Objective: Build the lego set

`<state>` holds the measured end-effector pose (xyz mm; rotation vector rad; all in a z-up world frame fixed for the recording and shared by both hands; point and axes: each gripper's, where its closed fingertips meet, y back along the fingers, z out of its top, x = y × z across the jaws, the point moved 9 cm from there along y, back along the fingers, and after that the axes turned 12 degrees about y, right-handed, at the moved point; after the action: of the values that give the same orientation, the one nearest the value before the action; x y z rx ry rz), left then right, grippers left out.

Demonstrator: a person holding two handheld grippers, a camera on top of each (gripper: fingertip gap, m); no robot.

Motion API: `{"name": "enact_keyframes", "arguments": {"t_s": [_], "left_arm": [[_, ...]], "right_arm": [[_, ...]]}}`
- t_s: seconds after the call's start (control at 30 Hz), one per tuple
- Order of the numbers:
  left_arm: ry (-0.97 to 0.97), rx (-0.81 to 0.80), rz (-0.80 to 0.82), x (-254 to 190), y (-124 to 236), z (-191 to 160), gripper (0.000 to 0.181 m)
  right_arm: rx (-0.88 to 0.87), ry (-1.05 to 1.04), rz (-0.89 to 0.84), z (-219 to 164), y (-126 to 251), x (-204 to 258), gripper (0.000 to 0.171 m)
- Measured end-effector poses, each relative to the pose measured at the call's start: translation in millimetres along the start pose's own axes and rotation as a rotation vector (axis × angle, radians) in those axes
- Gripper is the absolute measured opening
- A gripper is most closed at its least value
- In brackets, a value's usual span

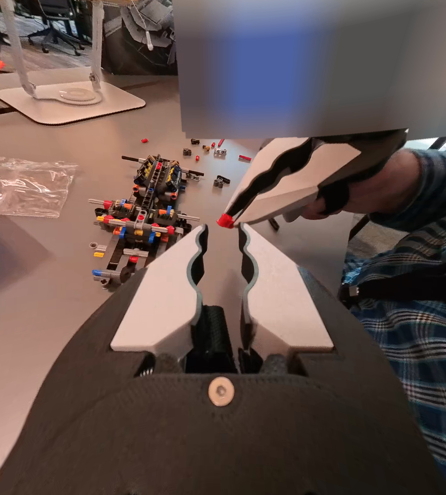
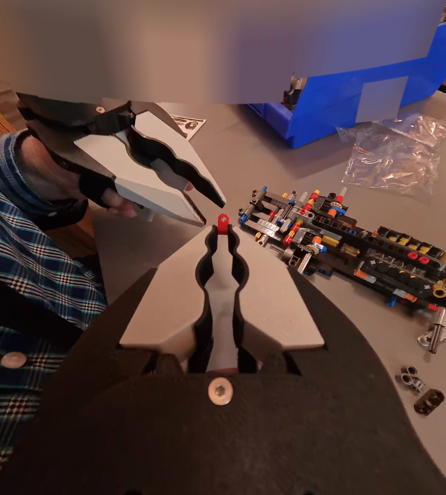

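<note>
Left gripper [image 1: 223, 227] gapes, empty, tips just short of the red piece [image 2: 223, 223]. Right gripper [image 2: 223, 227] pinches that piece by its lower end (a thin hold). Half-built model [image 2: 350, 246] lies on the table [image 2: 270, 166] to its right. Risk: the piece twists or drops during a handover.

Your right gripper [image 2: 222, 227]: pale grey fingers [image 2: 267, 300] lined black, black body, pinching a red piece [image 2: 223, 222]. Your left gripper [image 1: 222, 226]: same grey and black. Your sleeve [image 2: 29, 241]: blue, black and white plaid. Surface [image 1: 42, 308]: plain grey. Lego build [image 2: 350, 249]: mostly black and grey, dotted with red, yellow, blue and orange. Bin [image 2: 350, 101] by the far edge: bright blue. Bag [image 2: 393, 155]: clear.
</note>
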<state>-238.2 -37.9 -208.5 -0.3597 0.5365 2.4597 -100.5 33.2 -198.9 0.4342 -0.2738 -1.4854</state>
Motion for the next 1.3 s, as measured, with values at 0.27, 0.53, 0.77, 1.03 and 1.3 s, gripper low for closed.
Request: {"name": "enact_keyframes", "arguments": {"t_s": [0.27, 0.53, 0.77, 1.03, 1.3], "left_arm": [[-0.062, 0.027, 0.127, 13, 3, 1, 0.032], [0.019, 0.280, 0.326, 73, -10, 0, 0.078], [0.167, 0.321, 0.358, 89, -28, -4, 0.049], [0.023, 0.298, 0.423, 72, -33, -7, 0.029], [-0.182, 0.226, 0.530, 55, -32, -8, 0.026]], "right_arm": [[-0.006, 0.017, -0.021, -2, 3, 1, 0.004], [-0.034, -0.010, -0.024, -10, 7, -4, 0.004], [-0.049, -0.073, -0.016, -23, 5, -14, 0.004], [0.000, -0.122, 0.016, -39, -6, -27, 0.004], [0.020, -0.156, 0.036, -43, -6, -36, 0.004]]}}
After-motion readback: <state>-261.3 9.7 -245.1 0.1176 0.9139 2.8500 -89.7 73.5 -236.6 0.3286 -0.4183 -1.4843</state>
